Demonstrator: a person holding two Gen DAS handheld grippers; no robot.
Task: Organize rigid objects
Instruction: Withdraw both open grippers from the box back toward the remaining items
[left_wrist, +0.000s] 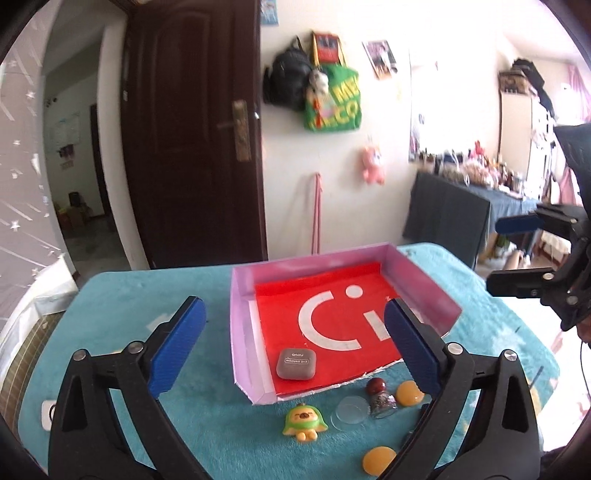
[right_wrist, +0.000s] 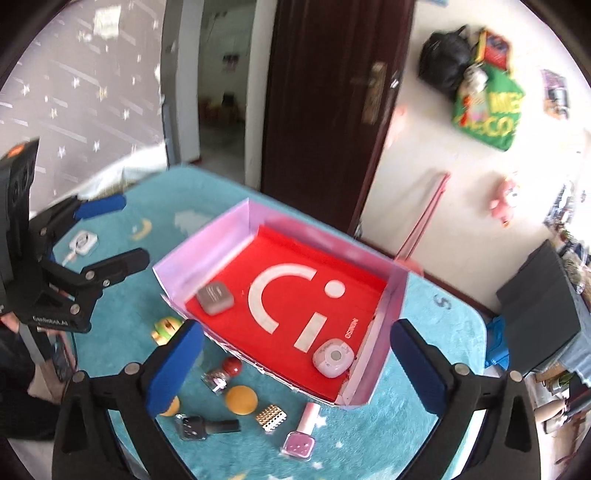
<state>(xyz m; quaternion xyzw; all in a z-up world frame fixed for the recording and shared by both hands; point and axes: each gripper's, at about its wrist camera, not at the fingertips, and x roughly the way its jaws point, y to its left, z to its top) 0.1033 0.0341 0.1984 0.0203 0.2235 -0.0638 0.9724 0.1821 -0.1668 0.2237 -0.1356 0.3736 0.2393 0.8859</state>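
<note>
A pink box with a red floor (left_wrist: 421, 273) (right_wrist: 207, 251) stands on the teal table. A grey case (left_wrist: 296, 363) (right_wrist: 215, 297) and a pink round device (right_wrist: 333, 357) lie in it. In front lie a green toy (left_wrist: 305, 421) (right_wrist: 166, 328), a clear disc (left_wrist: 350, 412), a small bottle with a red cap (left_wrist: 380, 397) (right_wrist: 223, 373), orange half-balls (left_wrist: 410, 393) (right_wrist: 242, 399), a gold grater piece (right_wrist: 271, 417), a pink nail polish (right_wrist: 303, 432) and a dark nail polish (right_wrist: 207, 427). My left gripper (left_wrist: 295, 347) (right_wrist: 110, 232) is open and empty above the box's front edge. My right gripper (right_wrist: 295, 365) (left_wrist: 513, 254) is open and empty.
A white round gadget (right_wrist: 83, 242) lies on the table's left side. A dark door (left_wrist: 192, 133) and a wall with hanging bags (left_wrist: 332, 99) stand behind the table. A cluttered dark desk (left_wrist: 461, 206) is at the right.
</note>
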